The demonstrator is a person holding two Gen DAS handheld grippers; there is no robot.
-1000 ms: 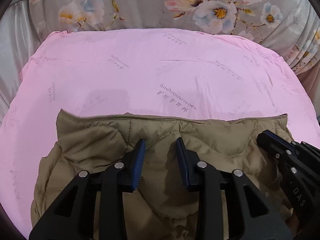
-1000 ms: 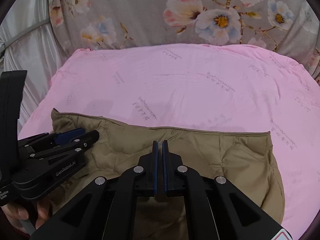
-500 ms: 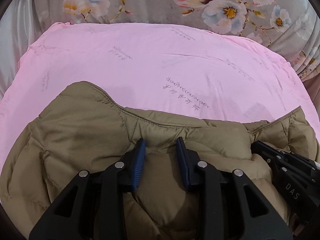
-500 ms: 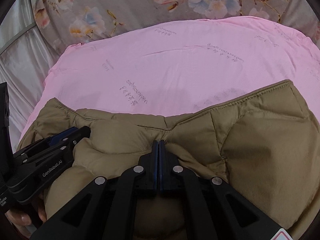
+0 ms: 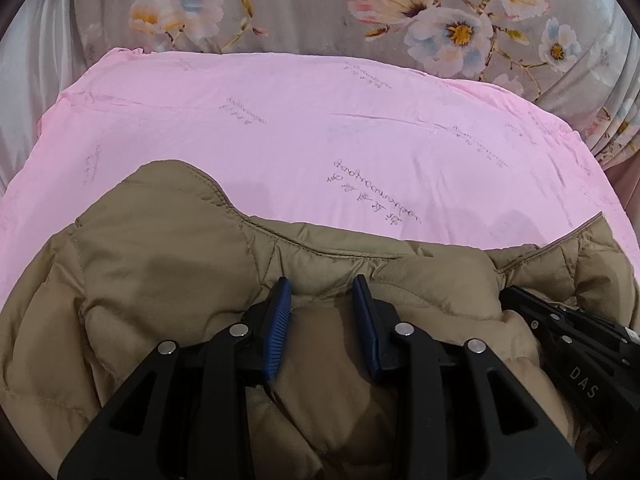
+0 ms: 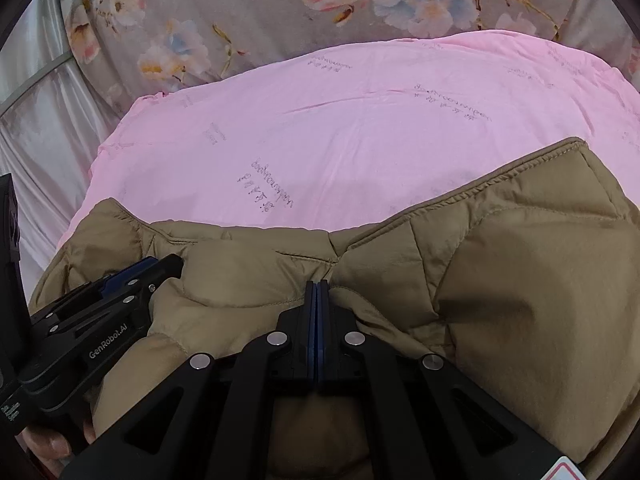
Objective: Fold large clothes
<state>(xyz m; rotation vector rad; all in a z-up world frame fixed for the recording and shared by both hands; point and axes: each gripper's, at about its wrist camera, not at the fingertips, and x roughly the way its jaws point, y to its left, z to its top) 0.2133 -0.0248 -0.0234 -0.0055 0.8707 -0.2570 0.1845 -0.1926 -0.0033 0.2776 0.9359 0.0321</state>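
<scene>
Khaki quilted puffer jacket (image 5: 160, 280) is bunched up at the near edge of the pink sheet (image 5: 320, 132), which is spread over a bed w/ a grey floral cover (image 5: 304, 4) behind it. Jacket takes up basically the whole lower half of both views, pink sheet past it is bare, w/ faint grey script printed on it.

Left gripper (image 5: 322, 288): blue pads partway apart w/ a thick puffy fold of the jacket filling the gap btwn them, pads pressed into the fabric on both sides, so it's clamped on the jacket near its stitched top edge. Right gripper (image 6: 317, 286): pads fully together, and jacket fabric puckers right at the tips, so it looks like it's pinching a thin bit of the jacket edge there.

The two grippers sit side by side on the same edge of the jacket. In the right wrist view the left one shows at the lower left w/ "GenRobot.AI" on its side, and a bit of the person's hand (image 6: 52, 440) under it. Jacket corner on the right side sticks up w/ a stitched hem.
</scene>
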